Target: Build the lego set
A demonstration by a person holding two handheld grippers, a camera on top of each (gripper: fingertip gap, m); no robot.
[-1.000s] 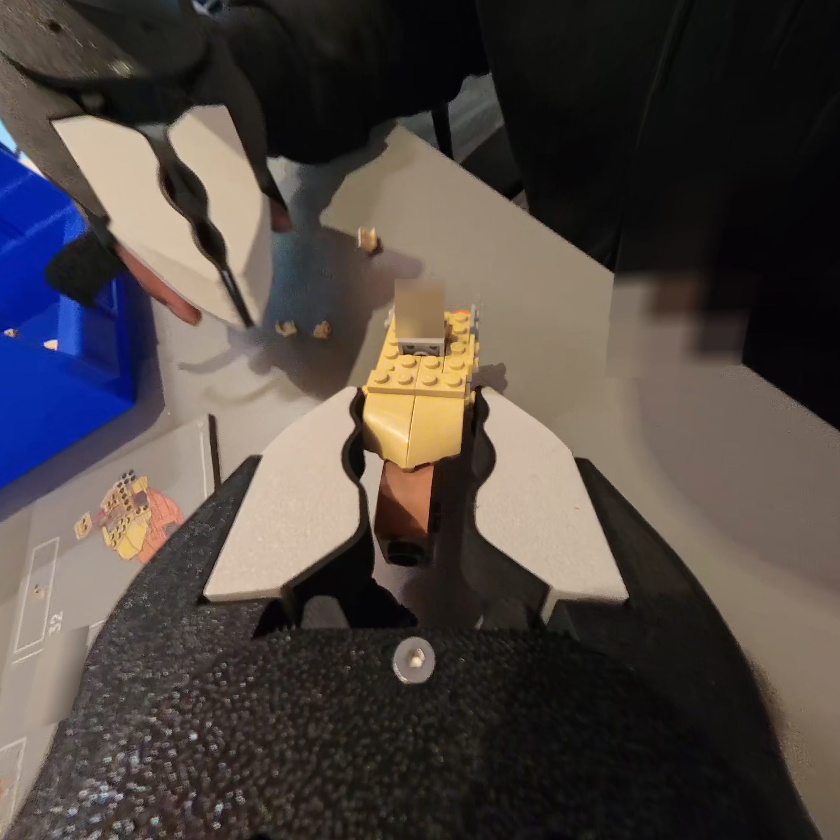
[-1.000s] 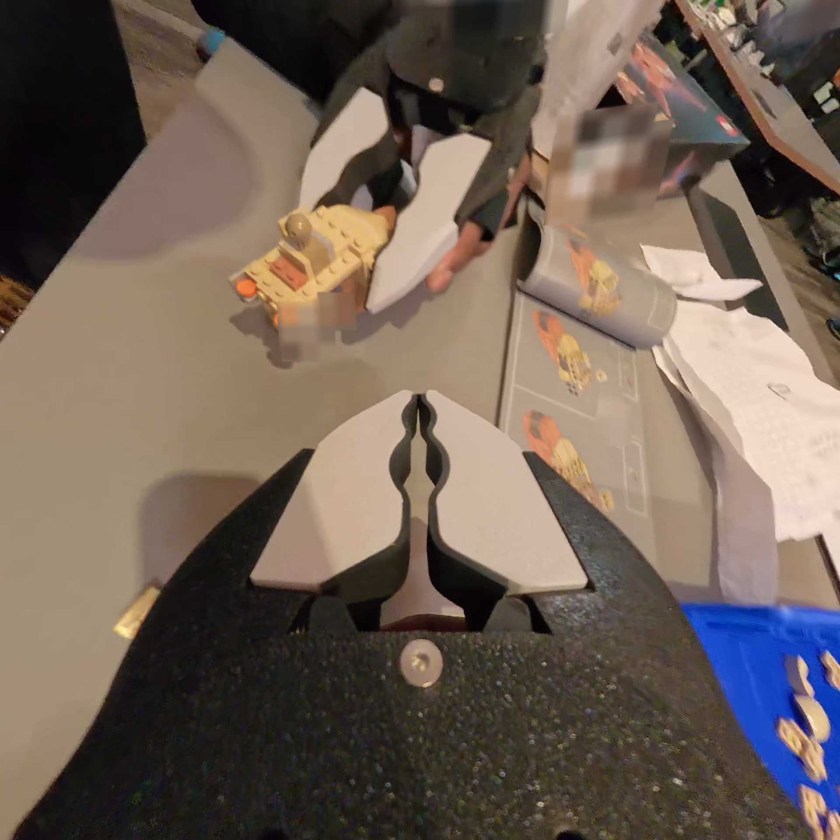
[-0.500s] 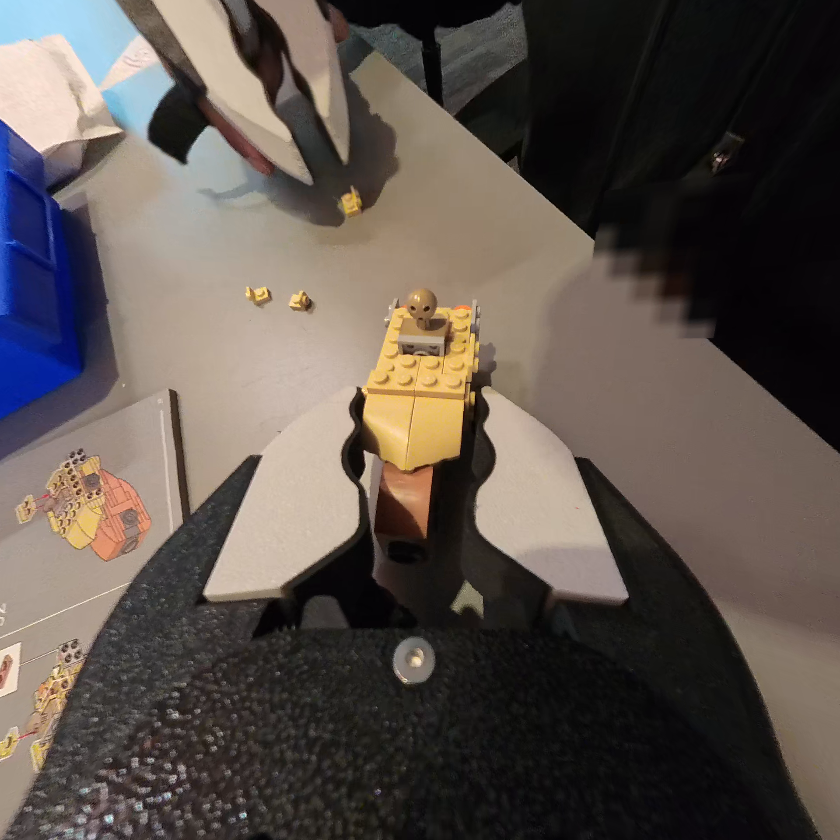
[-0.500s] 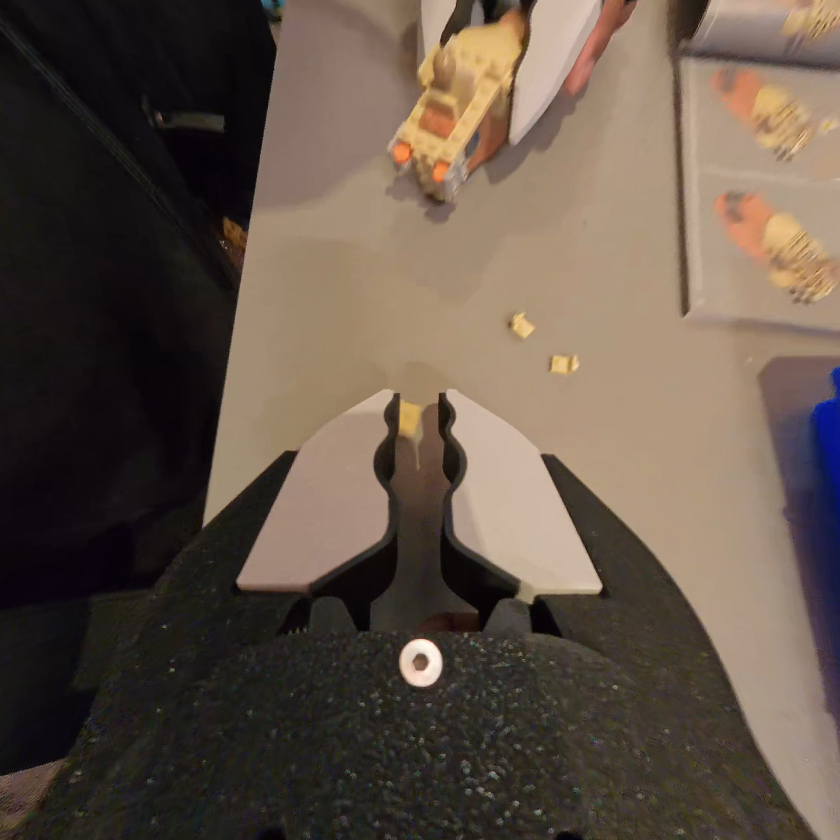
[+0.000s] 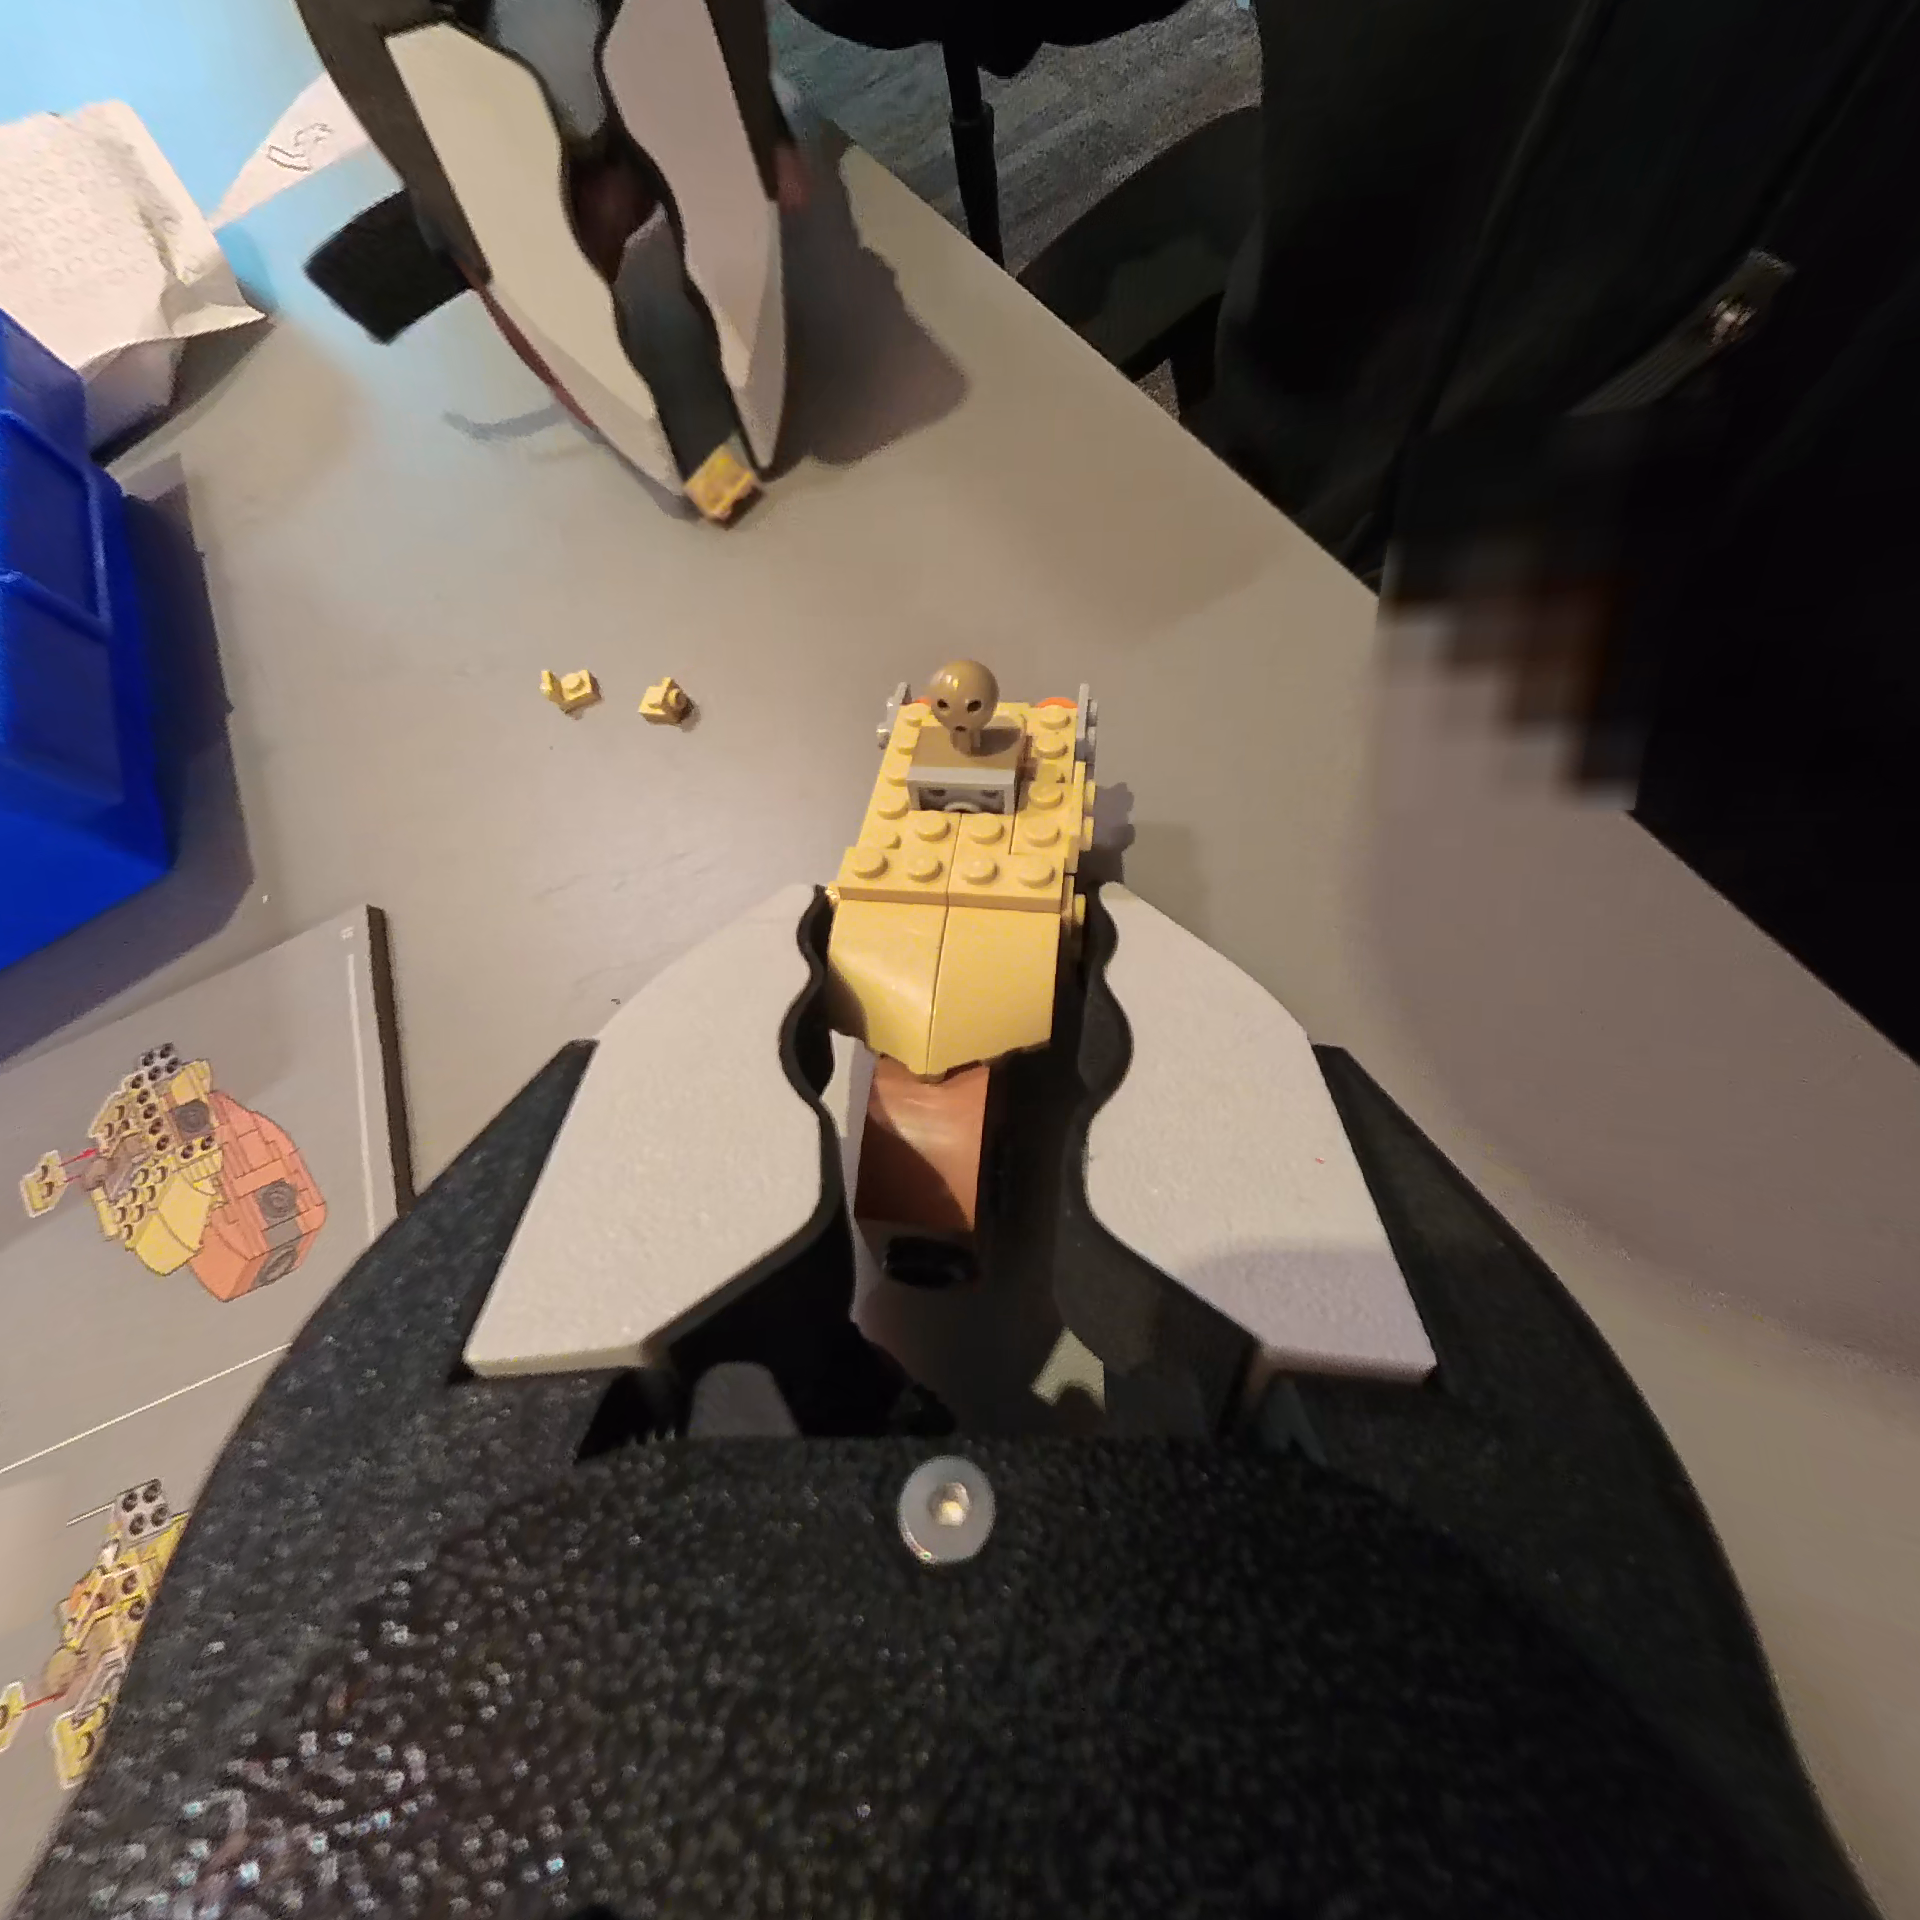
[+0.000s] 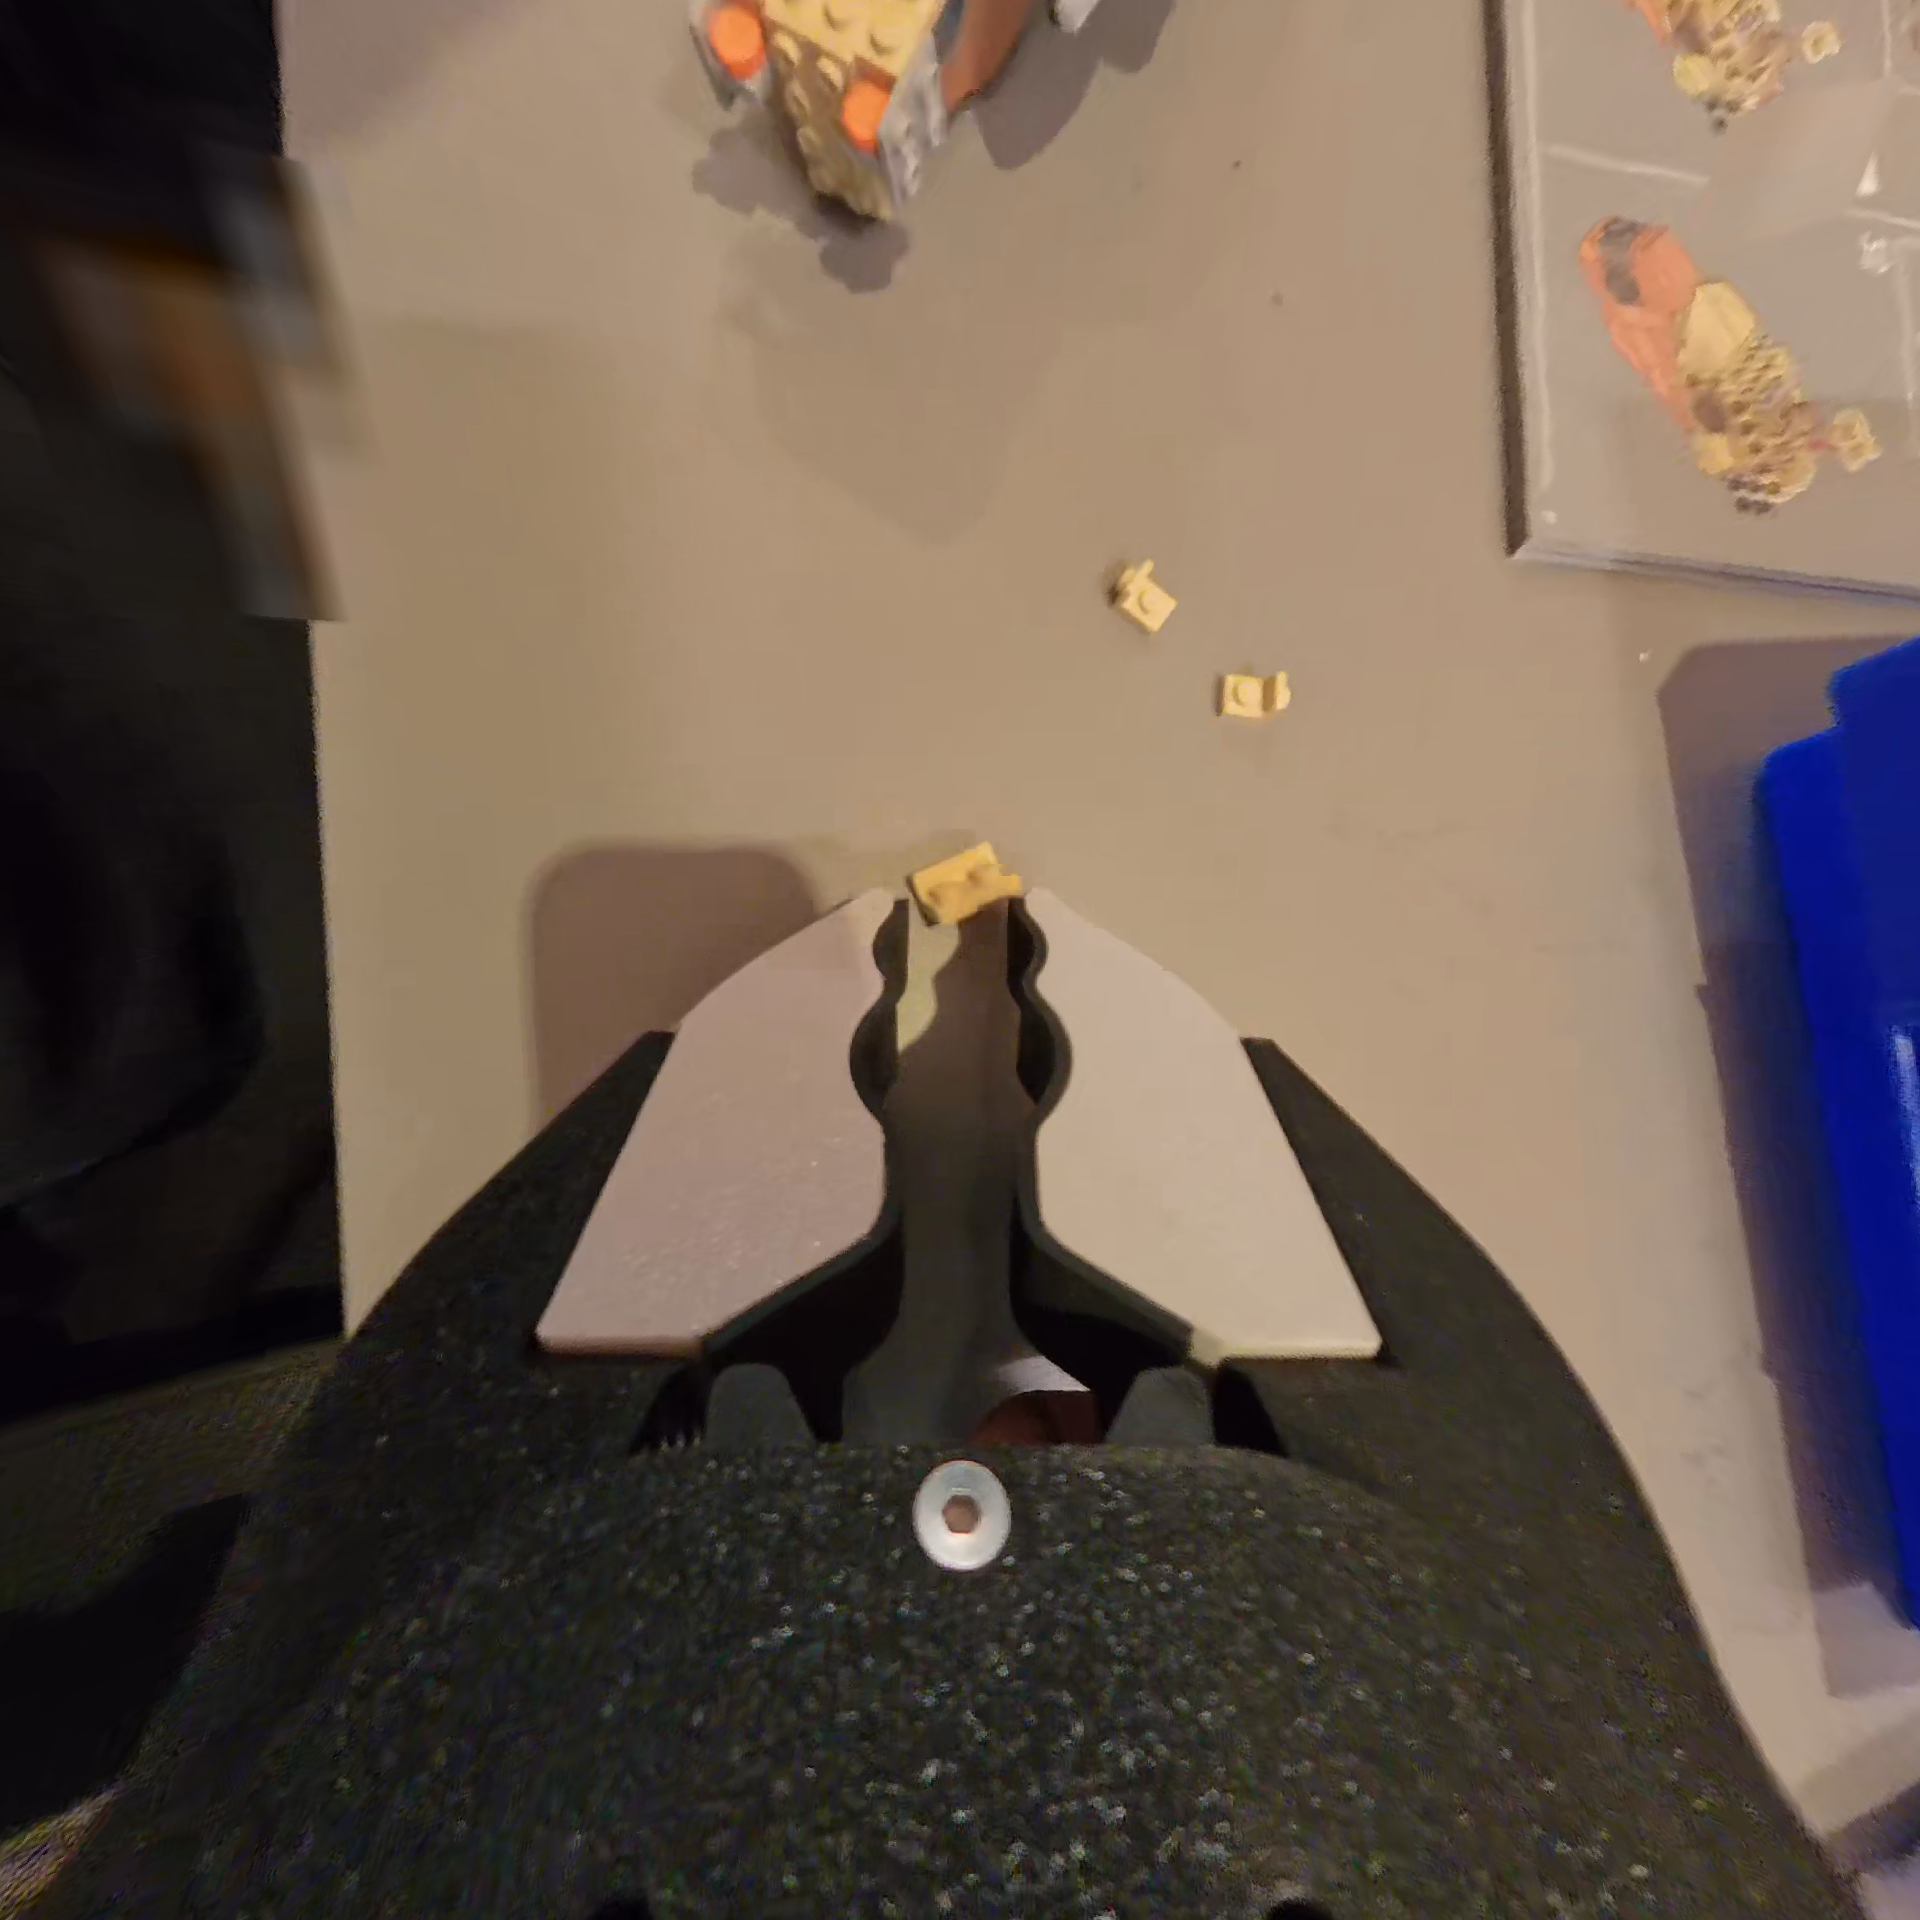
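Left wrist view: the left gripper (image 5: 951,935) is clenched on the tan lego model (image 5: 971,883), held over the grey table (image 5: 623,831). Far left, the right gripper (image 5: 717,478) stands tips-down around a small tan piece (image 5: 719,486). Two loose pieces (image 5: 613,694) lie between.

Right wrist view: the right gripper (image 6: 961,904) brackets the piece (image 6: 964,881) at its tips; whether it pinches, I cannot tell. A blue bin (image 6: 1849,1091) sits right, a booklet (image 6: 1714,291) far right.

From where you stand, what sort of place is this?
Probably a hobby or work desk: a plain grey tabletop holding an open picture instruction booklet, a blue plastic parts bin and loose tan toy bricks.
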